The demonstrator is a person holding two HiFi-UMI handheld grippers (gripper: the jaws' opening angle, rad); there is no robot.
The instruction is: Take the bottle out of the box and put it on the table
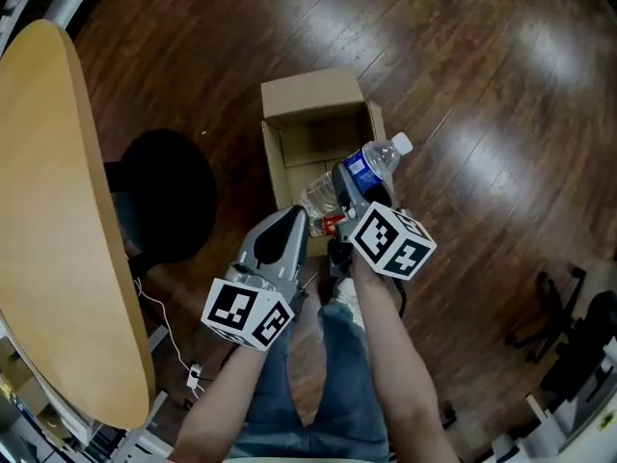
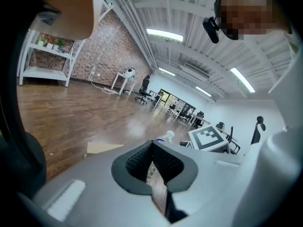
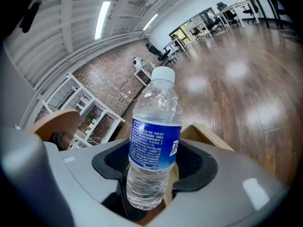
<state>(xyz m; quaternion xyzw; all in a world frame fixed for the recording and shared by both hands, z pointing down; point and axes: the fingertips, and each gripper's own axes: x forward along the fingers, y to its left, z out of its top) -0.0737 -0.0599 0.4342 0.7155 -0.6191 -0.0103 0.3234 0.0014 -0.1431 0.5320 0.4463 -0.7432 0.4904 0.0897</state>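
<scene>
Mid-frame, the right tool [image 1: 341, 181] clamps the bottle [image 1: 378, 155] over the box [image 1: 313, 91]; the left tool [image 1: 297, 216] is closed, empty.

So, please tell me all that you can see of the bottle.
The bottle is clear ribbed plastic with a white cap and a blue label in white print. The right gripper is shut on its lower body. It is tilted, cap up, above the open box.

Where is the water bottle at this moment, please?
In the head view the bottle is centre-right, gripped in the right tool, over the open cardboard box on the floor, right of the table.
</scene>
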